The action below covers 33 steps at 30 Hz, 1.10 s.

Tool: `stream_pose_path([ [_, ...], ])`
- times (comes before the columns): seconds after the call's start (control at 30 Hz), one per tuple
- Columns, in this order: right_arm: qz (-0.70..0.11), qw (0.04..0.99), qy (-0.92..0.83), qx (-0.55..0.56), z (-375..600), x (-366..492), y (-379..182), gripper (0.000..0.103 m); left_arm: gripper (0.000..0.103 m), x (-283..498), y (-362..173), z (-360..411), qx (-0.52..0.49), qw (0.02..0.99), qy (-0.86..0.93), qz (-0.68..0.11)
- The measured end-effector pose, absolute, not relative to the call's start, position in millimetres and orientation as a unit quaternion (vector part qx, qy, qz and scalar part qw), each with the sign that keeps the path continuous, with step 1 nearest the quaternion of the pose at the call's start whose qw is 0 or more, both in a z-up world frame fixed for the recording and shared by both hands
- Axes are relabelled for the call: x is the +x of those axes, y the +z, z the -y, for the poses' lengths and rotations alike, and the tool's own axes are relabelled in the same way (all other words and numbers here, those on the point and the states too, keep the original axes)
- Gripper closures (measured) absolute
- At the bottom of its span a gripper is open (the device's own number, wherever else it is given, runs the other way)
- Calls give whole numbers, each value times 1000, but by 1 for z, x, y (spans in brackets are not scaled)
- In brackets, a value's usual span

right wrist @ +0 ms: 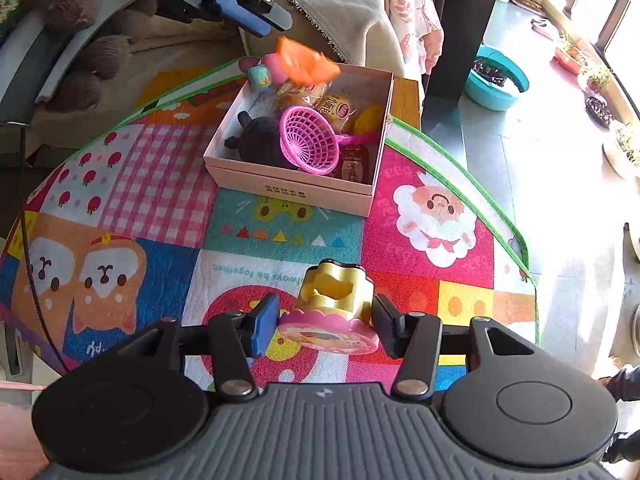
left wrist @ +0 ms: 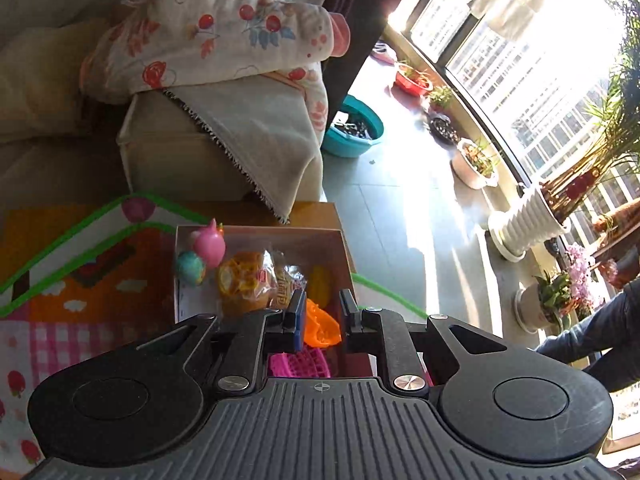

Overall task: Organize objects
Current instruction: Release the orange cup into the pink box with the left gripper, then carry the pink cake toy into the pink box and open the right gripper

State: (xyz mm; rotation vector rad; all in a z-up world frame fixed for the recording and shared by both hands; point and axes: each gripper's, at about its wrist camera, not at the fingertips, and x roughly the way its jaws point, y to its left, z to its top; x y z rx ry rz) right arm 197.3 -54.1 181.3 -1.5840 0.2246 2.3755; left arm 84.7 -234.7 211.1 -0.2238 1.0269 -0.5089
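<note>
Pink box: basket, snacks | left claw narrow, empty | right claw holds toy

Left wrist view close above box, right wrist view farther back, both sharing box

Window glare, fisheye bending, sharp shadows

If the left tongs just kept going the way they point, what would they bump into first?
Probably the orange crinkly plastic toy seen right between the left tongs, over the open pink cardboard box. Depth is hard to judge.
</note>
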Motion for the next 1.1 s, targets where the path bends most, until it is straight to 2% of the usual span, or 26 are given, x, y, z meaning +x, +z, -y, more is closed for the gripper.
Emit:
stream_pose_path([
  [0.43,-76,103,820,-558,40,164,176,53,85,-8,122,161,-83,782,-189,-588],
  [0.8,-79,132,886,-437,-3,54,255,53,85,-51,114,108,-116,773,-139,-608],
  [0.9,-88,146,895,-411,-14,40,271,42,85,-52,115,100,-119,775,-136,-605],
  [0.97,-88,144,897,-408,-17,42,275,29,85,-52,113,99,-121,774,-133,-607],
  [1.03,-79,141,892,-423,-15,53,265,23,85,-53,110,101,-118,771,-136,-611],
  [1.1,-73,136,874,-460,-10,68,238,23,85,-55,107,104,-115,765,-147,-616],
])
